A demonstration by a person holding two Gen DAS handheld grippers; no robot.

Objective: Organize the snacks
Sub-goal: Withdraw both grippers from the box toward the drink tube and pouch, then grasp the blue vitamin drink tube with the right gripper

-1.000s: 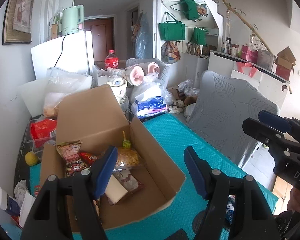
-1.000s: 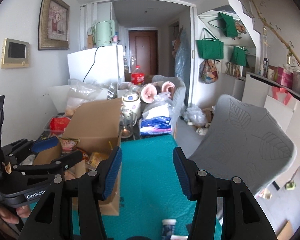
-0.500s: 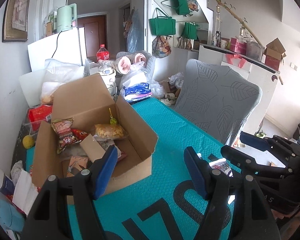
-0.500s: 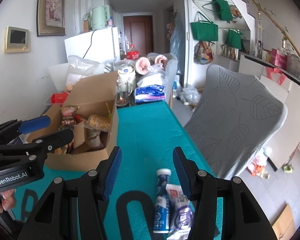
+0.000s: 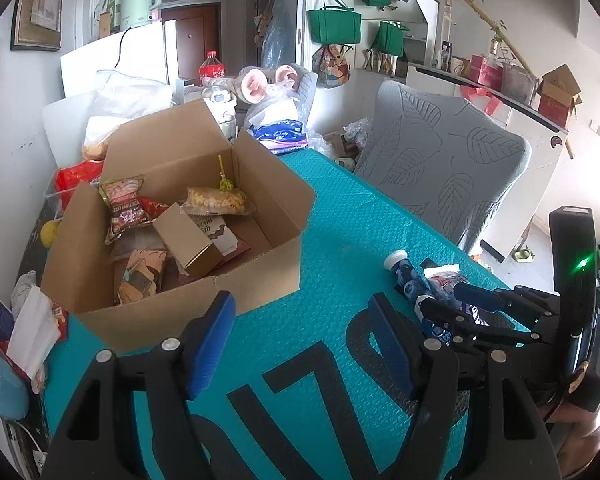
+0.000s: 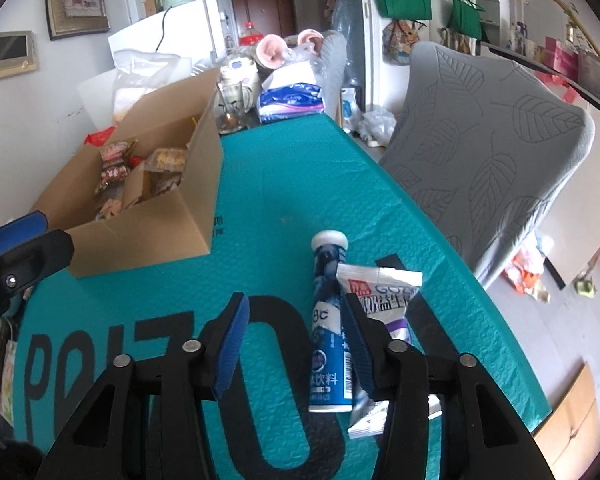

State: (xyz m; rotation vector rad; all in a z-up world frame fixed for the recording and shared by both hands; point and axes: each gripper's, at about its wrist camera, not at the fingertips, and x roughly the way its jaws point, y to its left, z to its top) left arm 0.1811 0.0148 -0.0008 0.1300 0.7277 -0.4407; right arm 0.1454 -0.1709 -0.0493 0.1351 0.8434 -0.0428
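Two loose snacks lie on the teal table (image 6: 284, 184), well apart from the cardboard box (image 5: 260, 284) at the left, already part-filled. The left gripper (image 5: 300, 344) hovers with fingers apart and empty. Further right, the blue tube (image 6: 329, 320) and white pouch (image 6: 380, 292) touch, the pouch overlapping the tube. The right gripper (image 6: 296, 344) has just been narrowing its fingers; the tube lies inside its right finger, not pinched. Closing here may catch the pouch edge too, or roll the round tube away.
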